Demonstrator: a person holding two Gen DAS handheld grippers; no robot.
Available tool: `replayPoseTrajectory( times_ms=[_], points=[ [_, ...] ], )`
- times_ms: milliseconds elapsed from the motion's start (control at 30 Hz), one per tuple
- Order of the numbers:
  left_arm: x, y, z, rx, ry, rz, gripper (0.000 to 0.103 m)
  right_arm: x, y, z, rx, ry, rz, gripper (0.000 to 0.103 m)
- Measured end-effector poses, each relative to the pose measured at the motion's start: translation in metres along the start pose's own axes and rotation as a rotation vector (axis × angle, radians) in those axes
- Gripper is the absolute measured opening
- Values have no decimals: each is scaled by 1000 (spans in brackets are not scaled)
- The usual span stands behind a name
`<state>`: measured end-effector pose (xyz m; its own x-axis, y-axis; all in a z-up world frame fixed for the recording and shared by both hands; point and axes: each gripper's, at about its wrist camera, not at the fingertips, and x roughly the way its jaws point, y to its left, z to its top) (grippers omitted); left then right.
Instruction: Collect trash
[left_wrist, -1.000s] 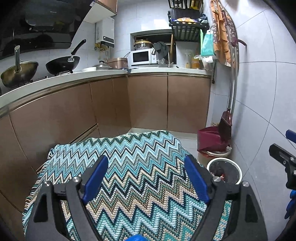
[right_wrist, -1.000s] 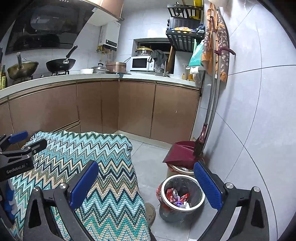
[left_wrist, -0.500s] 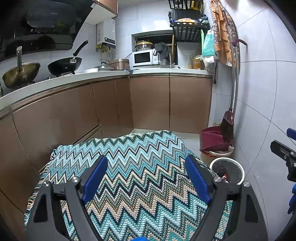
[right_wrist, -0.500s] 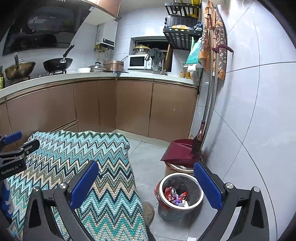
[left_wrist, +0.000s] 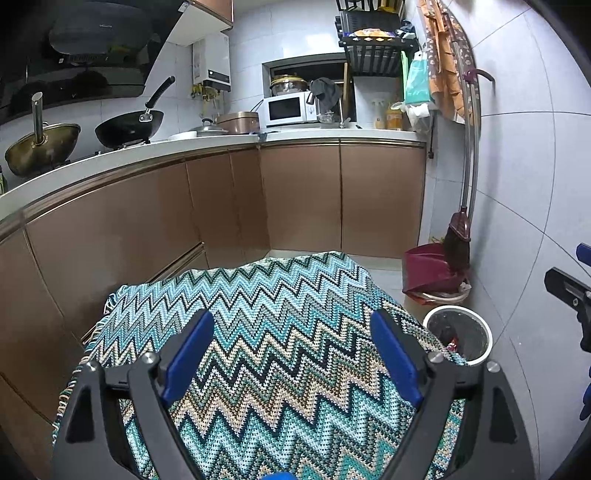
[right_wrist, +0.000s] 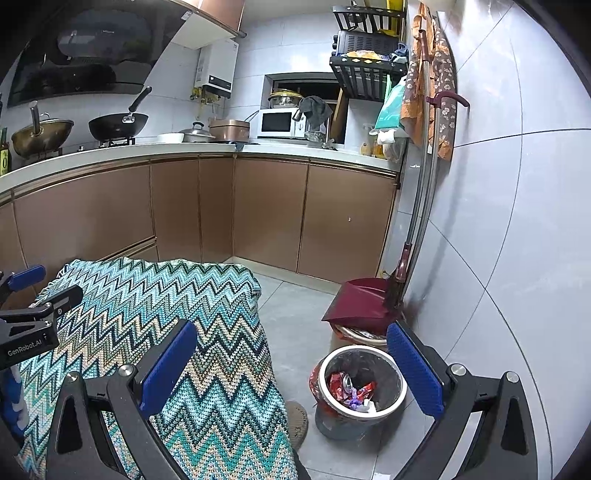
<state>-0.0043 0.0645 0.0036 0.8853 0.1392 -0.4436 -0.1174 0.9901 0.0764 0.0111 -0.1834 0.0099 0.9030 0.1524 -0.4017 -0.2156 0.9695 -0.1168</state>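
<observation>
A small round trash bin (right_wrist: 360, 349) with a white rim stands on the grey floor, holding red wrappers (right_wrist: 338, 382) and bits of paper. My right gripper (right_wrist: 291, 332) hangs open above and in front of it, with nothing between its blue pads. My left gripper (left_wrist: 291, 325) is also open and empty, over a table draped in a teal zigzag cloth (left_wrist: 288, 295). No loose trash shows on the cloth (right_wrist: 166, 295). In the left wrist view the bin (left_wrist: 458, 309) sits just past the table's right corner, and the right gripper's finger (left_wrist: 569, 291) shows at the right edge.
A dark red dustpan (right_wrist: 360, 302) and a broom (right_wrist: 395, 291) lean against the tiled wall behind the bin. Brown cabinets (right_wrist: 343, 218) close off the back and left. A slipper (right_wrist: 297, 421) lies between table and bin. The floor strip between table and wall is narrow.
</observation>
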Motion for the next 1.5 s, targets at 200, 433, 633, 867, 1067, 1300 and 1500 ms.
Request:
replayPoseTrajectory(
  times_ms=[200,433,633,867,1067,1300,1500],
  points=[
    [-4,1,0,-2,-10,6,86,-2,0,2,-1,-6,-1,103],
    [-10,2,0,-5,-22,11,86,-8,0,3,-7,-15,-2,103],
    [-16,3,1,-2,-36,12,86,-12,0,3,-9,-24,2,103],
    [-23,5,0,-2,-45,11,86,-19,0,5,-12,-37,4,103],
    [-27,5,0,-2,-55,12,86,-22,-2,5,-13,-42,6,103],
    [-29,5,0,-4,-59,11,86,-26,-3,5,-8,-48,6,103],
    [-35,3,0,-1,-70,12,86,-27,-4,5,-10,-49,10,103]
  ],
)
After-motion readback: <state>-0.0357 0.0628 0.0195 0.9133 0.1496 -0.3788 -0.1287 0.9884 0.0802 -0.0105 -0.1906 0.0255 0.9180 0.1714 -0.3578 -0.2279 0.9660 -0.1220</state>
